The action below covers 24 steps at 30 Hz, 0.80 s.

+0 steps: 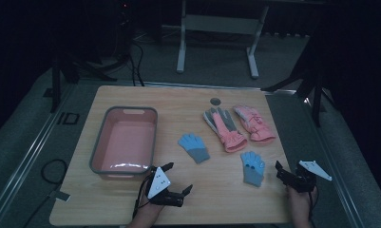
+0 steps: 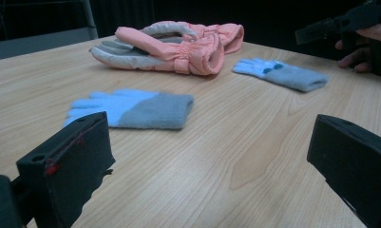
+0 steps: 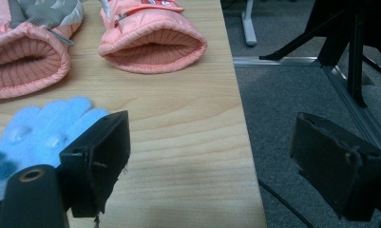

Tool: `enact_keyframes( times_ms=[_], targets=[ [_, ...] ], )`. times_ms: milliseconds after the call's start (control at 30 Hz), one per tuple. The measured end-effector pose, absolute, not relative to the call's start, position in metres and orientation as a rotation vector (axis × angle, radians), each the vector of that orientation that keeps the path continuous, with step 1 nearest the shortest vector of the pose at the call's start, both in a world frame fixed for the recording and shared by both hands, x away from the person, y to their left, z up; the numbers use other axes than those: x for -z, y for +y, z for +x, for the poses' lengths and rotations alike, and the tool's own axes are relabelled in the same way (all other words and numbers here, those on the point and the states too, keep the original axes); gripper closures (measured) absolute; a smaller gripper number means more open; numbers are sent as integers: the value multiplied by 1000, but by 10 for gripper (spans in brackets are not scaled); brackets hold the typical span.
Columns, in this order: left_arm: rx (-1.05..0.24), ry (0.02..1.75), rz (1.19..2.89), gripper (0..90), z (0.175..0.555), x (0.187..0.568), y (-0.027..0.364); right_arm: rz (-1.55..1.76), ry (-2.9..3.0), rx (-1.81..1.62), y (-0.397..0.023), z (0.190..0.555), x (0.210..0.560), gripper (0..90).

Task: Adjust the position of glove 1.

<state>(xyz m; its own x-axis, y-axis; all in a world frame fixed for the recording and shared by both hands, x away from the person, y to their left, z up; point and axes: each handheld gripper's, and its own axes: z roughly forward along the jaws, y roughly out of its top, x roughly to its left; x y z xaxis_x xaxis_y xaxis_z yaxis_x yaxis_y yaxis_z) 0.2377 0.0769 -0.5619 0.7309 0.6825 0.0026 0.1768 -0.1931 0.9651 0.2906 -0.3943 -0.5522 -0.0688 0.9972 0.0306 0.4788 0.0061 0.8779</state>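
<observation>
Two small blue-and-grey knit gloves lie flat on the wooden table (image 1: 131, 199): one (image 1: 194, 147) (image 2: 131, 109) near the middle, the other (image 1: 252, 167) (image 2: 283, 74) (image 3: 45, 128) further right. Behind them lie two pink ski gloves, one (image 1: 224, 127) (image 3: 22, 61) with its grey palm up, the other (image 1: 253, 123) (image 3: 152, 40) beside it. My left gripper (image 1: 178, 177) (image 2: 207, 166) is open and empty at the front, facing the middle knit glove. My right gripper (image 1: 289, 167) (image 3: 212, 156) is open and empty at the table's right edge, one jaw beside the right knit glove.
A pink basin with a grey rim (image 1: 98, 142) stands empty on the left half of the table, just beyond my left gripper. A round dark hole (image 1: 215, 101) sits near the back edge. Grey floor (image 3: 297, 104) and black stand legs (image 1: 316, 95) lie past the right edge.
</observation>
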Motion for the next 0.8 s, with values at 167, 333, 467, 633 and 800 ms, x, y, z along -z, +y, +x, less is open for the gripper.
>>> enact_keyframes(
  times_ms=[167, 333, 467, 633, 800],
  targets=[
    [-524, 681, 1739, 13, 237, 562, 77, 1586, 1603, -1007, -398, 291, 551, 133],
    [-525, 677, 1740, 12, 237, 562, 77, 1575, 1635, -994, -395, 291, 546, 132],
    [-531, 674, 1739, 12, 236, 562, 77, 1534, 1685, -968, -388, 294, 531, 127],
    [-526, 679, 1732, 13, 236, 562, 78, 1461, 1696, -998, -378, 298, 500, 119],
    [-528, 679, 1733, 13, 236, 562, 77, 1441, 1744, -1069, -369, 306, 470, 140]
  ],
)
